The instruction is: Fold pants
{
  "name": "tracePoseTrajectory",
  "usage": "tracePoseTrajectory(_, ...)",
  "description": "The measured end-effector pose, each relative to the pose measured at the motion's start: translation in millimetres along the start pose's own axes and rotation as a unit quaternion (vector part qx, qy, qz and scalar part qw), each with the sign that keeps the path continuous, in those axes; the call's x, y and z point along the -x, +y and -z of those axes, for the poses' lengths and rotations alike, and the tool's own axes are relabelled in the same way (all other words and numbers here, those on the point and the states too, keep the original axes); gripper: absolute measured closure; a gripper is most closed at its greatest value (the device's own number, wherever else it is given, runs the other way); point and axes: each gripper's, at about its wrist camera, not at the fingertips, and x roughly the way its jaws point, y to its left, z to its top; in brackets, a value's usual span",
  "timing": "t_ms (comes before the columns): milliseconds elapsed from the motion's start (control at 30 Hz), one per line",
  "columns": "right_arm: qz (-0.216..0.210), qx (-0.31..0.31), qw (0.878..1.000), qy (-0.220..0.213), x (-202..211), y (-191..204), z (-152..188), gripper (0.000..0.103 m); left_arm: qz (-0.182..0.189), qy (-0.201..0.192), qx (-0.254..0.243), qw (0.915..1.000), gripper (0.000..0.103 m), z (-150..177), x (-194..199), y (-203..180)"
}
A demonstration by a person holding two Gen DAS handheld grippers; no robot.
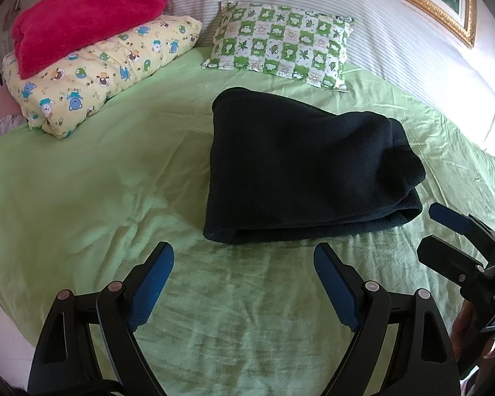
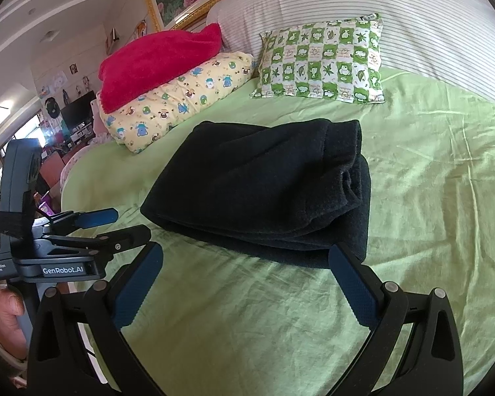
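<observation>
Black tongs (image 1: 244, 260), blue ribbed pads (image 1: 151, 283), silver rivets.

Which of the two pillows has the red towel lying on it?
The yellow cartoon-animal pillow, under the red towel. The green-and-white checked pillow beside it is bare.

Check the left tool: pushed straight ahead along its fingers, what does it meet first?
Probably the folded dark navy fleece pants. The open left tool points over wrinkled light green bedsheet toward the stack's near folded edge, nothing between them. Its height above the sheet is unclear, so it could graze the sheet first.
</observation>
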Motion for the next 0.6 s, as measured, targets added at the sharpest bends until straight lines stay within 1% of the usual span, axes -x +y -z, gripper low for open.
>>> tracePoseTrajectory(300,0.000,-0.002,1.000,0.002,0,-1,1,0.002,0.000,0.000,0.010,0.9999,0.015,-5,-3,2)
tracePoseTrajectory(367,-0.001,-0.002,1.000,-0.001,1,-2,1,0.002,0.005,0.003,0.015,0.9999,0.015,-7,-4,3)
tracePoseTrajectory(467,-0.004,-0.002,1.000,-0.007,2,-3,-3,0.002,0.011,-0.007,0.024,0.9996,0.015,-9,-3,5)
tracePoseTrajectory(600,-0.001,-0.004,1.000,-0.013,4,-5,-9,0.002,0.004,-0.021,0.019,0.9996,0.015,-15,1,5)
